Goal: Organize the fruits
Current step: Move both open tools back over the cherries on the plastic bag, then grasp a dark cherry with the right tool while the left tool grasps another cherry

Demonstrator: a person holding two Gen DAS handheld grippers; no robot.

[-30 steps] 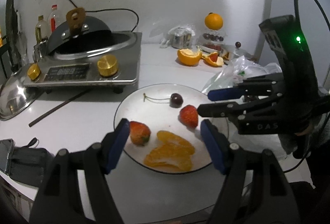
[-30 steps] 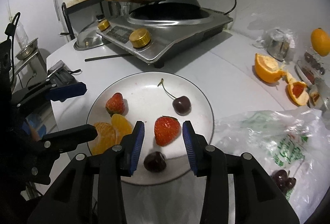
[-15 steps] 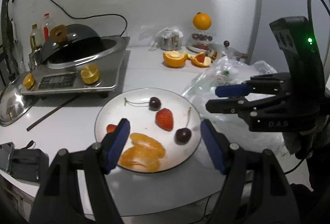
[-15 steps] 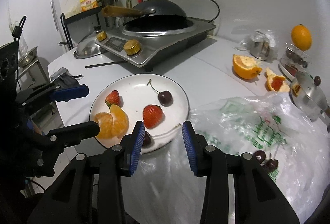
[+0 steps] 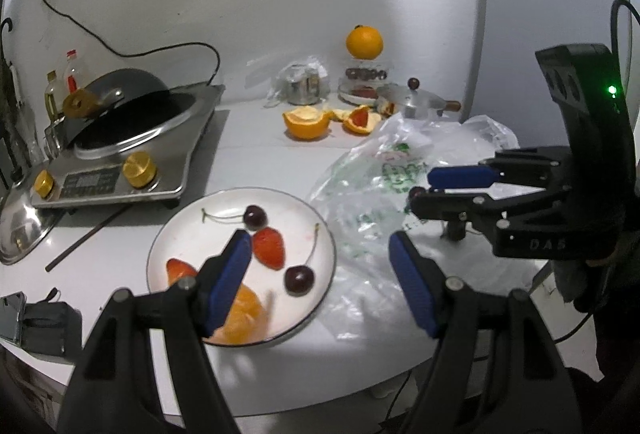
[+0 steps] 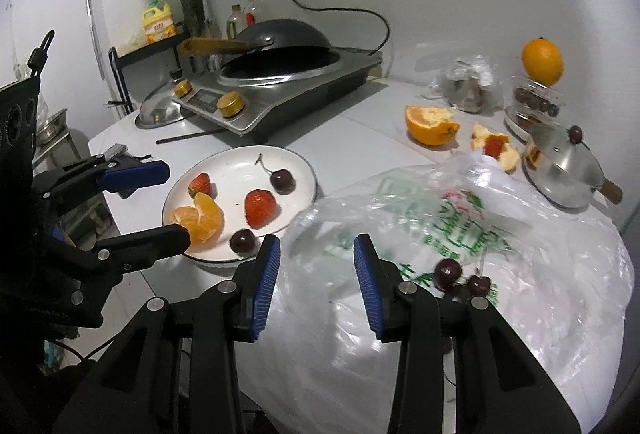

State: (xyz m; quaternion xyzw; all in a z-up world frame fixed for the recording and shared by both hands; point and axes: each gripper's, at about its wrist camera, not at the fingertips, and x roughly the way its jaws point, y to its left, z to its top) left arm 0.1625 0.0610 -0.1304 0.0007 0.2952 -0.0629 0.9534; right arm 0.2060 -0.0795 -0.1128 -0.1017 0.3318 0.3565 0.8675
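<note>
Both grippers had drawn back from the plate near the tabletop's front edge — right gripper now over the plastic bag, jaws apart and empty; left gripper likewise — likely after the bagged cherries.

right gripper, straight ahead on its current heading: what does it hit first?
Most likely the clear plastic bag: it fills the view between and past the right gripper, whose jaws stand open and empty. The cherries in the bag sit off to the right of that line. Depth is hard to judge.
</note>
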